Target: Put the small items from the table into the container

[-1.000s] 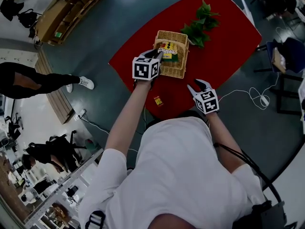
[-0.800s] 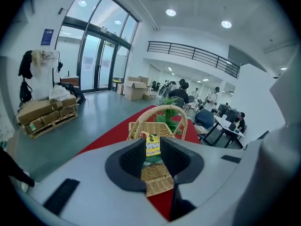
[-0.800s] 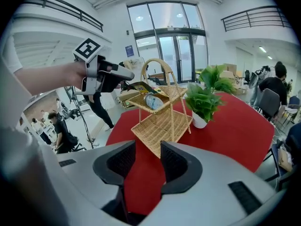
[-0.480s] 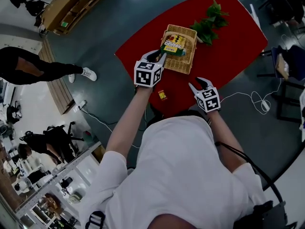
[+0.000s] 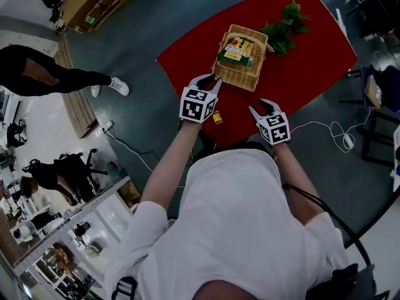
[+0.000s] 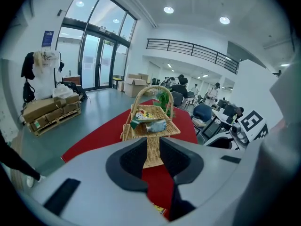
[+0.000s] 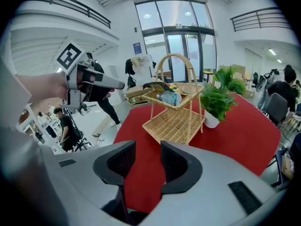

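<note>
**Jaws apart and empty on both grippers; one packet lies by the edge**

The jaws of my left gripper [image 5: 209, 82] stand partly apart with nothing between them; through the gap I see only the wicker basket [image 6: 149, 126]. My right gripper [image 5: 262, 107] is the same, its jaws apart and bare, hovering over the red worktop [image 5: 312, 61].

The small yellow-and-red packet [image 5: 217, 118] lies flat on the worktop between the two grippers, close to the near edge, well short of the basket. The left gripper view catches only a sliver of it, low under the jaws.

My worry is that edge: a sideways brush would likely push the packet off onto the floor. The left jaws also hang near the basket's corner, and a nudge could shift or tip that light wicker.

The packet's long axis seems to run from the edge toward the basket, but it is too small to be sure, and I cannot tell which end leads.
</note>
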`<state>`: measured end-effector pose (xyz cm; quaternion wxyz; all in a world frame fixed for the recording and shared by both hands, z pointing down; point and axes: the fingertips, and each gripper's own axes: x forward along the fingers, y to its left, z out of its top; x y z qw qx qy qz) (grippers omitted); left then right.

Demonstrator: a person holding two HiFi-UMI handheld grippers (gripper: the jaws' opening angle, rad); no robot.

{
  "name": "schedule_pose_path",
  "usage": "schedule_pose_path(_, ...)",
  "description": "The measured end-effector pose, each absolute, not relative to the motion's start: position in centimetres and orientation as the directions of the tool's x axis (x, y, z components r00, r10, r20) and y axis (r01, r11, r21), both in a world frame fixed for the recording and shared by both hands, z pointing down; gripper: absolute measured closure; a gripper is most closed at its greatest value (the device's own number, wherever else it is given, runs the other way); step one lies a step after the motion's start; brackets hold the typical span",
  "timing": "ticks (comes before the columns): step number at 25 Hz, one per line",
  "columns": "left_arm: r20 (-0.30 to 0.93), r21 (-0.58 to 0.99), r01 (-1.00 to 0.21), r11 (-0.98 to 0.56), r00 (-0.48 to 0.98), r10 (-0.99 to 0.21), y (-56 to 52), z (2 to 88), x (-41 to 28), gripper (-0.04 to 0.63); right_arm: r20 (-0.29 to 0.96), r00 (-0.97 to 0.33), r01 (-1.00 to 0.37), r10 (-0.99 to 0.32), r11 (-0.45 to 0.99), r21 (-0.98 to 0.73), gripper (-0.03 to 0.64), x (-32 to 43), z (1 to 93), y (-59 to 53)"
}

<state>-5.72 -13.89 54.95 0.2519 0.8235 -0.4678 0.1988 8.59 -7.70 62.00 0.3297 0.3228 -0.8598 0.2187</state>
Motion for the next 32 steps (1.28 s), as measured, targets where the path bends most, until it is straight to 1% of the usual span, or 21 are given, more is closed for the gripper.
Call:
schedule_pose_path(6, 0.569, 0.276, -0.869, -0.410, 0.491, -0.659, -12.0, 56.8, -6.0, 0.502, 0.715, -0.576, -0.693, -0.396, 0.701, -0.171, 0.443, 8.2, 62.6, -6.9)
schedule_pose_path(16, 0.617, 0.286, -0.894, -0.346, 0.448, -0.647, -10.0, 59.6, -7.2, 0.501, 0.730, -0.575, -0.685, -0.370, 0.706, -0.181, 0.443, 7.9, 63.5, -5.7)
schedule_pose_path(19, 0.645, 0.286, -0.901, -0.326, 0.432, -0.630, -9.0, 61.7, -7.4, 0.502, 0.735, -0.574, -0.682, -0.361, 0.708, -0.185, 0.443, 8.0, 63.8, -5.4)
schedule_pose_path(27, 0.739, 0.309, -0.906, -0.290, 0.421, -0.527, -5.0, 68.7, -7.3, 0.500, 0.761, -0.563, -0.672, -0.321, 0.714, -0.195, 0.443, 8.5, 65.3, -4.4)
schedule_pose_path(32, 0.786, 0.366, -0.898, -0.245, 0.439, -0.435, -1.9, 73.4, -6.3, 0.500, 0.777, -0.557, -0.670, -0.294, 0.712, -0.212, 0.443, 9.0, 66.3, -3.4)
